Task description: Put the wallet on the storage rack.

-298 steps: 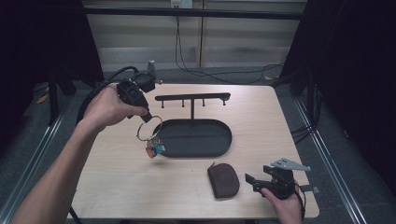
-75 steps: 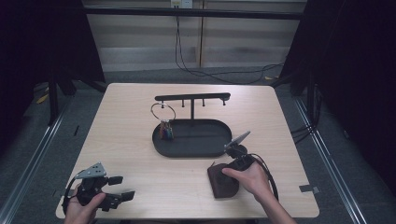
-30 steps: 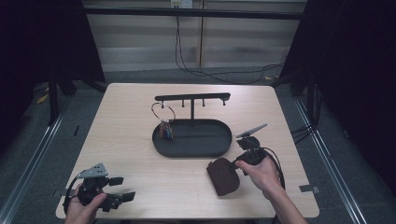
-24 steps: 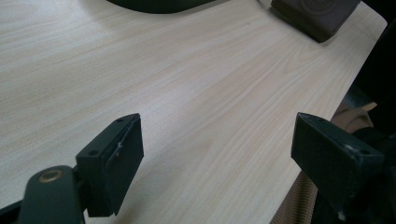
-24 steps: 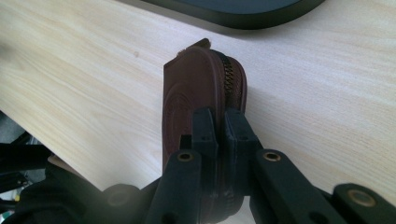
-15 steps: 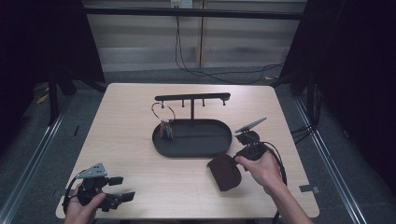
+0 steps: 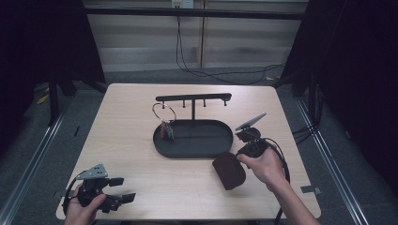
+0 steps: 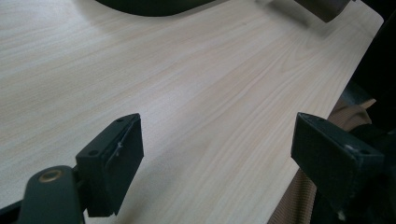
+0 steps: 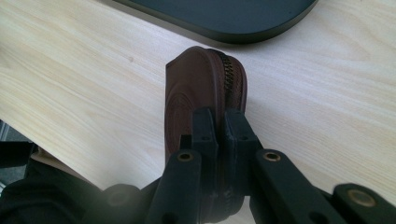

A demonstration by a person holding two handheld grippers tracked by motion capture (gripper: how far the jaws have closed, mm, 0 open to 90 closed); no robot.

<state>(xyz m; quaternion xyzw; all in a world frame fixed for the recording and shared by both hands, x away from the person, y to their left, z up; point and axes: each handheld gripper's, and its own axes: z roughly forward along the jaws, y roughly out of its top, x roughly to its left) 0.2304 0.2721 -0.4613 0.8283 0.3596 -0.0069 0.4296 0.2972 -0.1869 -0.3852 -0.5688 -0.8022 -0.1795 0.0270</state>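
Observation:
A brown zipped pouch [image 7: 229,169] hangs lifted off the table, just in front of the black oval tray [image 7: 212,146]. My right gripper [image 7: 239,157] is shut on the pouch's edge; in the right gripper view the pouch [image 9: 198,95] stands on edge between the two jaws, with its zip [image 9: 232,81] showing, and the right gripper [image 9: 218,128] clamps it. A key ring with coloured keys [image 7: 165,123] hangs from the black rack [image 7: 193,97] over the tray. My left gripper [image 7: 121,189] rests open at the table's front left corner, its jaws [image 8: 217,158] wide apart over bare wood.
The tray's rim [image 9: 243,32] lies just beyond the pouch. The table's front edge [image 8: 308,140] runs close by the left gripper, with a brown sleeve below it. Cables trail on the floor behind the table [image 7: 216,70].
The right gripper has closed on the pouch and lifted it off the table, tipping it onto its edge. The key ring now hangs on the rack. The left gripper has moved to the front left.

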